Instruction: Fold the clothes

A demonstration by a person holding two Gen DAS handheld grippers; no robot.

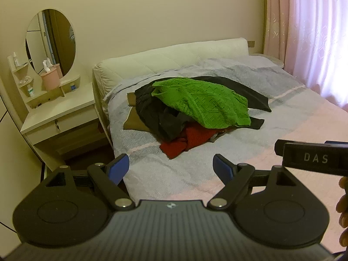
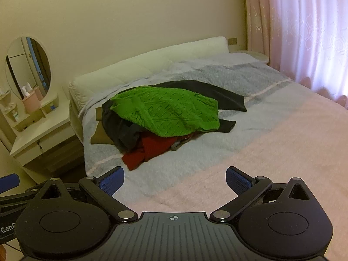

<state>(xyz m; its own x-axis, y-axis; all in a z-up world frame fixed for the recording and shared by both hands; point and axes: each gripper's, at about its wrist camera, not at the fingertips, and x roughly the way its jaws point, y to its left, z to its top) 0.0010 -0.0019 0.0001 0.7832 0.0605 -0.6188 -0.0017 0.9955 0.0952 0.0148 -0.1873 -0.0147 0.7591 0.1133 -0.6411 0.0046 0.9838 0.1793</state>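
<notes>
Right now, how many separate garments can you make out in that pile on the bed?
At least 4, by colour: a green knit sweater on top, black clothing beneath and behind it, a red garment at the front, a brown one at the left. More may be hidden.

Two wrist cameras, side by side, both facing the bed from its foot end

The left wrist view looks forward and slightly down between its own fingers (image 1: pixel 125 167) toward the clothes pile (image 1: pixel 195 106) at 12 o'clock, well away, with the vanity table (image 1: pixel 58 111) at 10 o'clock and the curtain (image 1: pixel 315 32) at 2 o'clock. The right wrist view faces the same way from a spot further right, so the pile (image 2: pixel 165 113) sits toward 11 o'clock. Both share the bed (image 1: pixel 293 113), the headboard (image 2: pixel 152 65), the pile, the vanity and the curtain. Each catches the other gripper's edge: the right gripper (image 1: pixel 315 158) at 3 o'clock, the left gripper (image 2: pixel 8 187) at 9 o'clock.
</notes>
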